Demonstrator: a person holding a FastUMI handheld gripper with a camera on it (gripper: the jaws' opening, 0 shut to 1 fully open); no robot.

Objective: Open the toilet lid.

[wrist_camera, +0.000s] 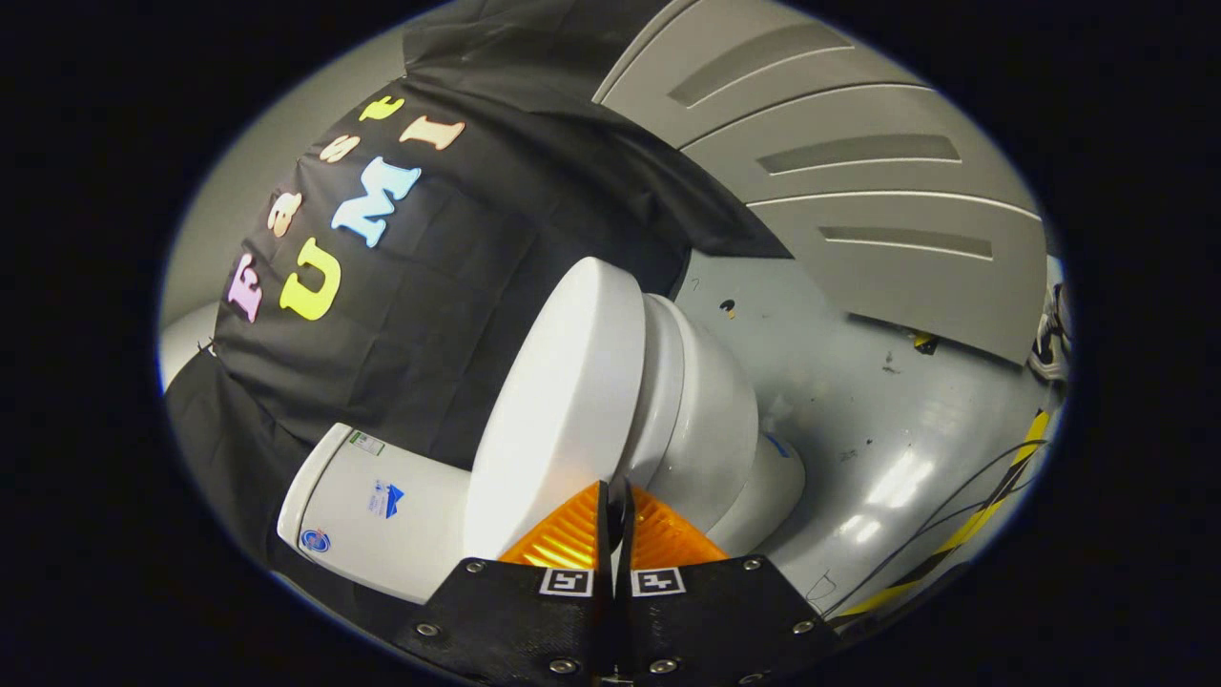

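Gripper view shows the gripper (615, 496) with its two fingers (568, 534) drawn close together, only a thin dark slit left between them. Their tips sit right at the near edge of the toilet lid (563, 401); whether that edge is pinched in the slit or merely touched cannot be told. Each finger carries a small square black-and-white marker at its base, with no readable writing.

Just beyond the tips, the white lid lies close over the seat (663, 382), and the toilet bowl (715, 429) bulges out past them, its base meeting the grey floor (839, 382). On the other side of the lid sits the white cistern (372, 506), which bears three small stickers: a pale one with green print, a blue logo and a round blue and red badge, all too small to read.

Behind the toilet hangs the booth's black cloth wall (458, 267). Farther off stands a grey panelled wall (858, 143) with recessed slots. Black cables (954, 506) and a yellow and black striped tape (992, 506) run across the floor, and a shoe (1049, 334) shows at the far edge.
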